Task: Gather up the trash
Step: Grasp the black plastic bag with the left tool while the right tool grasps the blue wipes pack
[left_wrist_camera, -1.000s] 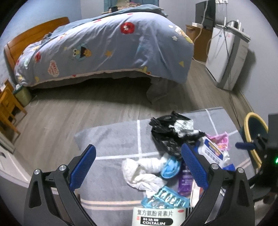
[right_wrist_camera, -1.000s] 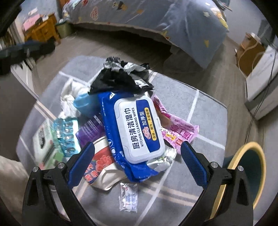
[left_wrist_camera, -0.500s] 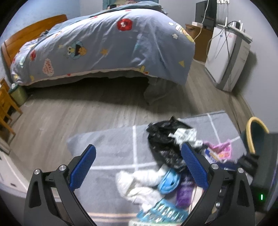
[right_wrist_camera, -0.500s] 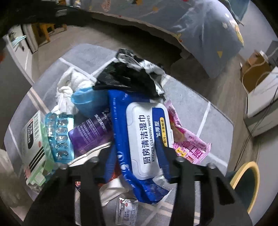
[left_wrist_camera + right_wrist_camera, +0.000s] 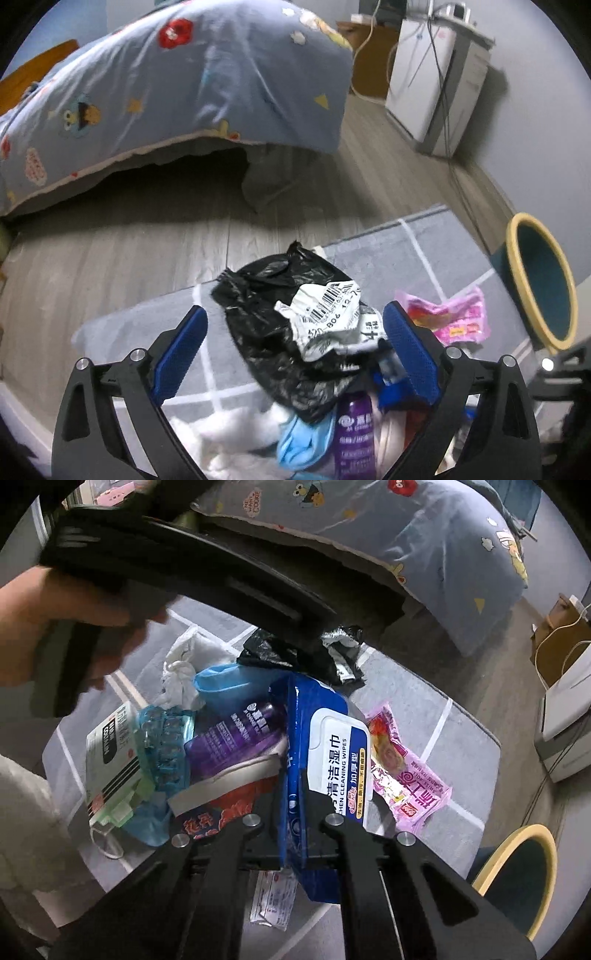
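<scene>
Tightly pinched, wipes pack [image 5: 325,760] reads "KITCHEN CLEANING WIPES".

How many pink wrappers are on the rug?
1. The pink wrapper lies flat on the grey rug, right of the blue wipes pack, toward the bin. More could hide under the pile.

Each gripper is a matte black frame of two angled arms with cut-out slots and round silver screws at the joints. The left gripper [image 5: 295,347] carries ribbed bright blue pads [image 5: 410,350]. On the right gripper [image 5: 293,794] the black fingers taper inward. A pale sleeve [image 5: 26,819] shows at the left.
</scene>
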A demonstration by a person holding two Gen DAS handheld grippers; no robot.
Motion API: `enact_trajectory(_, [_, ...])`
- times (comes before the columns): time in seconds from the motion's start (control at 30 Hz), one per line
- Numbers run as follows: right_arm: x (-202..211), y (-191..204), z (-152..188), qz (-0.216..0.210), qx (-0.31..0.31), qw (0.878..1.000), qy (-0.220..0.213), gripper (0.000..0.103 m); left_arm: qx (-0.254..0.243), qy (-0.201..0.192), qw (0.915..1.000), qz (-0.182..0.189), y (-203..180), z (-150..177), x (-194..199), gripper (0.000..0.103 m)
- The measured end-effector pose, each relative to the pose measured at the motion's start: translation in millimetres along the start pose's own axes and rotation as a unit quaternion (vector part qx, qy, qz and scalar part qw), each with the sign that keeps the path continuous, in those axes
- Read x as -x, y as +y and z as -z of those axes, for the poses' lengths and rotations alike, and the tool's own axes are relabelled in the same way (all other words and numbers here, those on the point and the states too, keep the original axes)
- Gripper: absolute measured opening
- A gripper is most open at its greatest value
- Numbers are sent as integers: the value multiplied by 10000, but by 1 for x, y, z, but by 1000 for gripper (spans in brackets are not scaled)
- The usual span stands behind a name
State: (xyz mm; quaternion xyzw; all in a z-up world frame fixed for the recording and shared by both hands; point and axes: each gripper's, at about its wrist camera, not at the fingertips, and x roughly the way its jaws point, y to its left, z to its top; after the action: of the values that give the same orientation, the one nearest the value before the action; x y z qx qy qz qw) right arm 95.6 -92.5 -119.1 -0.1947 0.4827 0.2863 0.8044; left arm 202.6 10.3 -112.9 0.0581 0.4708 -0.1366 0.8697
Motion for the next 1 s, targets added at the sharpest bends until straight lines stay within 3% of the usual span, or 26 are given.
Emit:
enact_trajectory(0.07, [0, 0, 2, -35, 48, 10000, 4, 4, 6, 160, 9999, 30, -2, 1, -10, 89])
enact_trajectory(0.1, [0, -1, 3, -49, 69, 10000, 8, 4, -9, 270, 9996, 27, -4, 3, -16, 76])
enact_trajectory(0.17, [1, 0, 5, -95, 113, 9999, 9, 4, -42, 473, 9988, 105, -5, 7, -22, 65])
enact_trajectory(0.3, [2, 0, 6, -147, 158, 9998, -4, 4, -42, 486, 9988, 105, -4, 11, -20, 45])
enact_trajectory(0.57, [7, 4, 5, -212, 200, 9996, -18, 4, 66, 398, 9991, 115, 4, 16, -8, 33])
enact_trajectory(1.0, [36, -2, 2, -183, -35, 9993, -309, 4, 394, -178, 9991, 19, 24, 9, 47, 32])
